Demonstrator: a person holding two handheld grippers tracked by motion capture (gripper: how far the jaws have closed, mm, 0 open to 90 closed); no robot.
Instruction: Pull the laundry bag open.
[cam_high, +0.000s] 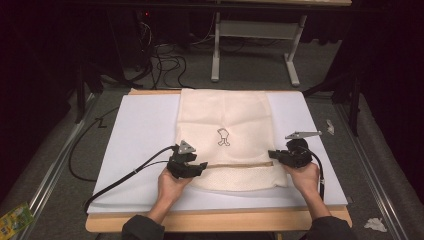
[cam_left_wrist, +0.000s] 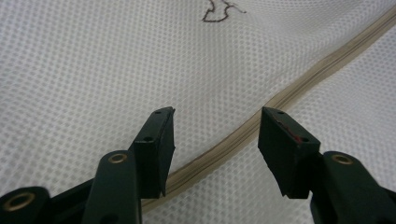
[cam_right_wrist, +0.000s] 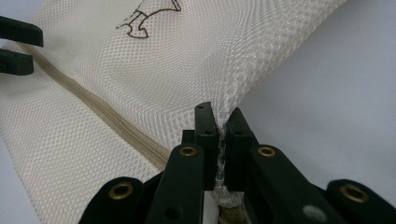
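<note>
My right gripper (cam_right_wrist: 220, 122) is pinched tight on the mesh bag (cam_high: 225, 120) at its right edge, netting bunched between the flat black jaws. My left gripper (cam_left_wrist: 215, 135) is wide open, holding nothing, jaws straddling the ribbed tan zipper (cam_left_wrist: 289, 93). The cream bag lies flat on the white sheet (cam_high: 140, 130), small outline drawing (cam_high: 223, 137) mid-cloth.

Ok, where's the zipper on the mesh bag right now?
In the high view the zipper runs across the mesh bag near its front edge, between the left gripper and the right gripper, just below the small printed figure.
</note>
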